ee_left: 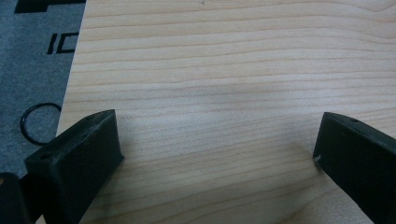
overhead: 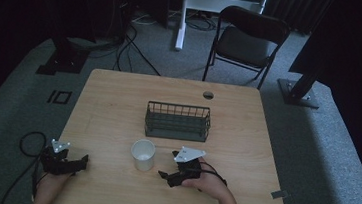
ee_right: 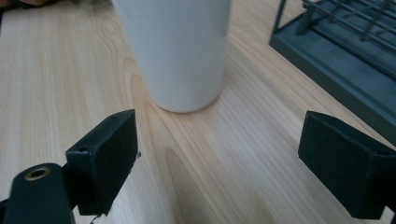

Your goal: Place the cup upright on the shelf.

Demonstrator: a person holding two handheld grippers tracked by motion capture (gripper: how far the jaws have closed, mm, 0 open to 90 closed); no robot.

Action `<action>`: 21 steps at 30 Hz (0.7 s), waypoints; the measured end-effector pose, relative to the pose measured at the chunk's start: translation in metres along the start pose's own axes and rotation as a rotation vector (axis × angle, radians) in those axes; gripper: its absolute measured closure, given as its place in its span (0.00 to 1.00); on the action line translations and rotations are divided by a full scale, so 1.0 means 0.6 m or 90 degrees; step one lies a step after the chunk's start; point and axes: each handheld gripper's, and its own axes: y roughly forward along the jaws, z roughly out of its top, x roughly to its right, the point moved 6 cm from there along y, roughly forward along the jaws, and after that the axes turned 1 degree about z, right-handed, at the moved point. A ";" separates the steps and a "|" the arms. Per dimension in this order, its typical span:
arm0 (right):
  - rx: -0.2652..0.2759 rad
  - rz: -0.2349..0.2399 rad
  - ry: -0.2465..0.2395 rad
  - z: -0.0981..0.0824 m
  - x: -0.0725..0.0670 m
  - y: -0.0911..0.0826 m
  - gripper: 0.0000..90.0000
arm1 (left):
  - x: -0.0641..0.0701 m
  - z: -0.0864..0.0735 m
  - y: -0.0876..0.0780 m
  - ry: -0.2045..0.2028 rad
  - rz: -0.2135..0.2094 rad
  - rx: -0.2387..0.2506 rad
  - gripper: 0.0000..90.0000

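Note:
A white cup (overhead: 143, 154) stands upright on the wooden table (overhead: 118, 106), just in front of a dark wire basket (overhead: 177, 121). My right gripper (overhead: 167, 167) rests on the table to the right of the cup, open, jaws aimed at it. In the right gripper view the cup (ee_right: 177, 51) stands a short way beyond the wide-apart jaws, with the basket (ee_right: 341, 60) to its right. My left gripper (overhead: 84, 162) lies near the table's front left corner, held by a hand. In the left gripper view my left gripper (ee_left: 217, 144) is open over bare wood.
A black folding chair (overhead: 245, 40) stands on the carpet behind the table. A cable hole (overhead: 208, 94) sits near the table's far edge. Cables (overhead: 29, 142) trail off the left side onto the floor. Dark stand bases sit at the back left and right.

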 end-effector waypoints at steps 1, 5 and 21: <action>0.001 0.002 -0.001 0.002 -0.002 0.003 0.13 | 0.000 0.000 0.000 0.000 0.000 0.000 0.01; 0.007 0.005 0.003 0.010 -0.007 0.012 0.13 | 0.000 0.000 0.000 0.000 0.000 0.000 0.01; 0.032 0.029 -0.007 0.048 -0.027 0.045 0.13 | 0.000 0.000 0.000 0.000 0.000 0.000 0.01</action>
